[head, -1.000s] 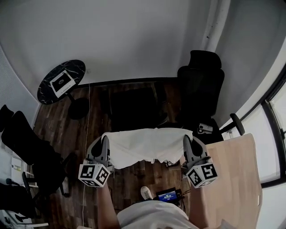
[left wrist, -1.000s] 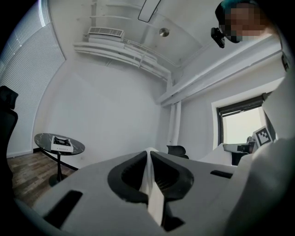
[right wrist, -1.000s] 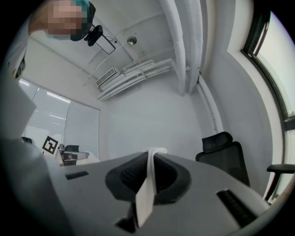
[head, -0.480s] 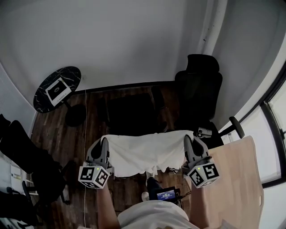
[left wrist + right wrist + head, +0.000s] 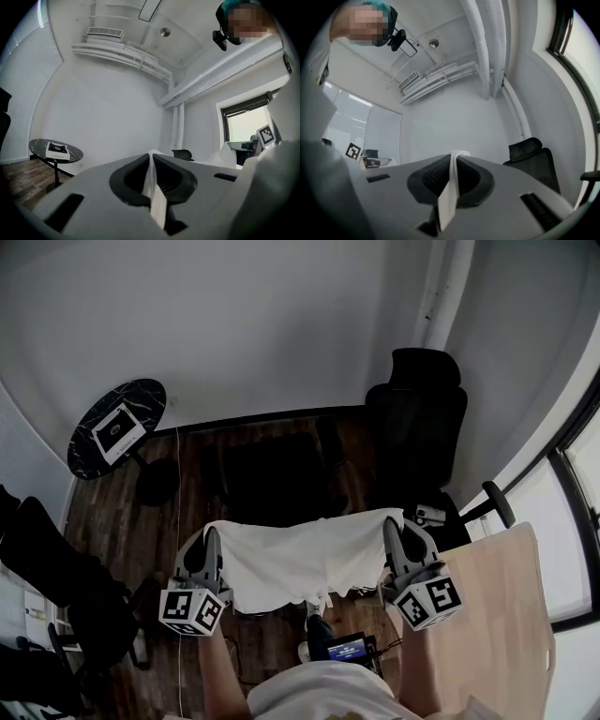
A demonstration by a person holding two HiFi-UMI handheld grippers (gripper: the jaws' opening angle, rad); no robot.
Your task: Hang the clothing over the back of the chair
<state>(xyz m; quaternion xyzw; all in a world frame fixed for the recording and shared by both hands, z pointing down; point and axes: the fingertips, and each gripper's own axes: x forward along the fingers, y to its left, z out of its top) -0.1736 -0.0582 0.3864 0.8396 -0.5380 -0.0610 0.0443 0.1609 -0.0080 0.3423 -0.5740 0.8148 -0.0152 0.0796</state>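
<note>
A white piece of clothing point(image 5: 305, 554) hangs stretched between my two grippers above the dark wood floor. My left gripper point(image 5: 212, 538) is shut on its left top corner, and the cloth edge point(image 5: 153, 192) shows pinched between the jaws in the left gripper view. My right gripper point(image 5: 389, 529) is shut on the right top corner, where a white strip point(image 5: 451, 185) runs between its jaws. A black office chair point(image 5: 420, 423) with a tall back and headrest stands ahead to the right; its back point(image 5: 532, 161) shows in the right gripper view.
A round black side table point(image 5: 117, 427) with a white box on it stands far left. Another black chair point(image 5: 56, 573) sits at the left edge. A dark low seat point(image 5: 277, 474) lies straight ahead. A light wooden desk point(image 5: 497, 606) is at my right; a small device point(image 5: 345, 649) lies on the floor.
Both grippers have carried the stretched clothing a little forward, toward the wall and chair. The cloth's lower edge hangs slightly differently; the grips are unchanged.
</note>
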